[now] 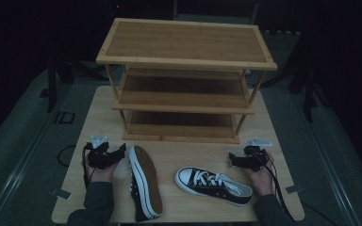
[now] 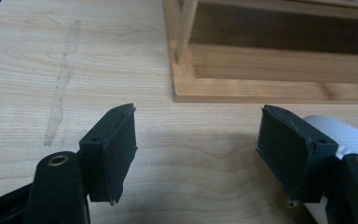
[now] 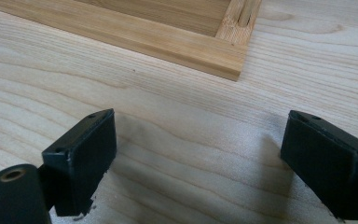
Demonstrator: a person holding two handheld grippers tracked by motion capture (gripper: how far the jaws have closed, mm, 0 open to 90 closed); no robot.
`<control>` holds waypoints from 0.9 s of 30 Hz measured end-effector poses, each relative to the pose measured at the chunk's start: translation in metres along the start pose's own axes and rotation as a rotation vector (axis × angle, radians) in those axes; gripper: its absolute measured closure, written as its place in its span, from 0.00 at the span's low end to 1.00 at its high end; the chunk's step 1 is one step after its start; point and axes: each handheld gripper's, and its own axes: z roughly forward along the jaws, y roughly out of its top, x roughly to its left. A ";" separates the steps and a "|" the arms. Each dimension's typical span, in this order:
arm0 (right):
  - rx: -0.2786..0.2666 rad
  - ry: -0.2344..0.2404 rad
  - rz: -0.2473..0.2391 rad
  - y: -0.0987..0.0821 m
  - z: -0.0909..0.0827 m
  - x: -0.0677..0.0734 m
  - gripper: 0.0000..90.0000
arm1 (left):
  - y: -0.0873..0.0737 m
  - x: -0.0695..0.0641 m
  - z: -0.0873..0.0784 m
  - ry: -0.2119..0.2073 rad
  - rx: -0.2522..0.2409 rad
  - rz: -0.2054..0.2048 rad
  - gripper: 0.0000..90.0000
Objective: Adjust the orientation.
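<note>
Dark room all around, and in the middle of it a pale wooden bench (image 1: 99,117) carrying a three-tier wooden shoe rack (image 1: 184,80), every tier bare. That rack is our landmark.

In front of the rack, two black-and-white sneakers wait. The left sneaker (image 1: 145,182) lies tipped on its side, tan sole showing, in front of the rack's left end. The right sneaker (image 1: 213,185) sits upright with laces up, in front of the rack's middle, toe pointing left.

The left hand-held gripper (image 1: 115,155) rests in front of the rack's left front corner, just beside the tipped sneaker; its jaws stand wide apart with bare bench between them, and a white rubber edge peeks past one jaw in the left gripper view. The right hand-held gripper (image 1: 238,160) sits in front of the rack's right front corner, jaws likewise apart, nothing between them, the upright sneaker near.

So, by my reading, this is the very start: neither sneaker is gripped or lifted, and both are yet to go onto a tier.
</note>
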 end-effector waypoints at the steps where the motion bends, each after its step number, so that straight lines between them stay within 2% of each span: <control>1: 0.000 0.000 -0.001 0.000 0.000 0.000 0.11 | 0.000 -0.001 -0.001 -0.006 -0.002 0.002 0.32; 7: -0.009 -0.011 0.010 -0.001 -0.001 -0.001 0.15 | -0.002 -0.004 -0.014 -0.054 -0.009 0.021 0.36; 11: -0.008 -0.010 0.010 -0.001 -0.001 -0.001 0.15 | -0.006 -0.006 -0.027 -0.106 -0.018 0.034 0.46; 13: -0.009 -0.010 0.010 -0.001 -0.002 -0.001 0.15 | -0.006 -0.006 -0.029 -0.117 -0.021 0.037 0.50; 15: -0.008 -0.010 0.011 -0.001 -0.002 -0.001 0.15 | -0.010 -0.009 -0.036 -0.149 -0.024 0.064 0.55; 20: -0.009 -0.010 0.010 -0.002 -0.003 -0.001 0.15 | -0.016 -0.015 -0.042 -0.178 -0.009 0.109 0.61; 27: -0.008 -0.010 0.009 -0.003 -0.003 -0.001 0.15 | -0.022 -0.023 -0.047 -0.235 0.001 0.140 0.70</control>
